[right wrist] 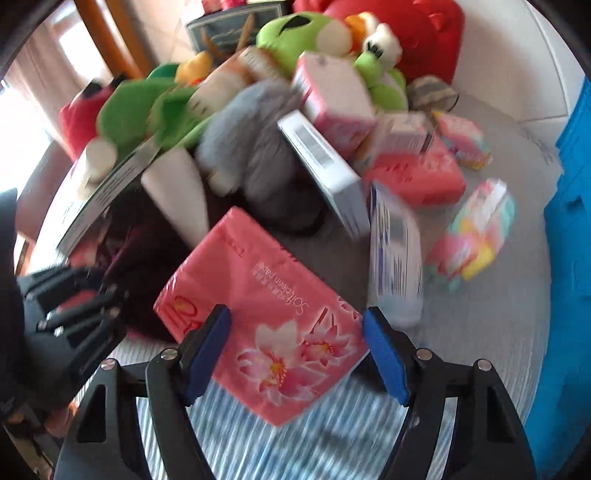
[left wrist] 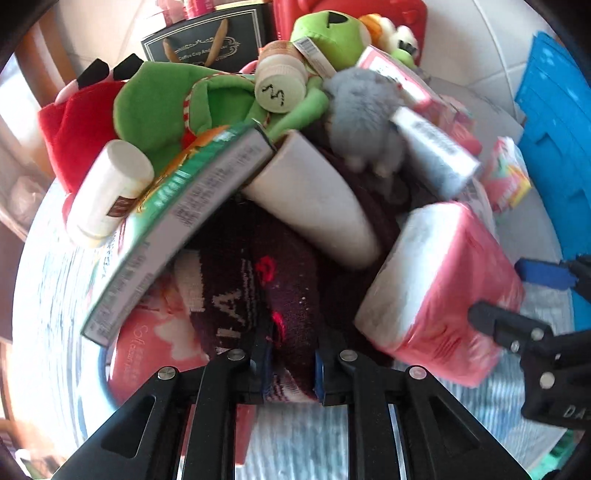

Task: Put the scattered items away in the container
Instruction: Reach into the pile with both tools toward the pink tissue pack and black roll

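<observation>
A heaped pile fills the container: green plush toys point(left wrist: 166, 99), a grey plush point(left wrist: 365, 114), a green box point(left wrist: 184, 206), a white cup point(left wrist: 314, 195) and bottles. My left gripper point(left wrist: 293, 373) is shut on a dark maroon knitted cloth point(left wrist: 280, 288) at the pile's near side. My right gripper point(right wrist: 295, 350) holds a pink tissue pack point(right wrist: 273, 314) between its blue pads, over the pile's near edge. The same pack shows in the left wrist view point(left wrist: 443, 295) with the right gripper's fingers point(left wrist: 509, 328) beside it.
A pink tissue pack point(right wrist: 417, 177), a white and blue box point(right wrist: 397, 258) and two colourful small packs point(right wrist: 476, 229) lie on the striped cloth point(right wrist: 480, 332) to the right. A blue crate point(right wrist: 569, 221) stands at the far right. A red cushion point(right wrist: 417, 26) and a black box point(left wrist: 210, 37) are behind.
</observation>
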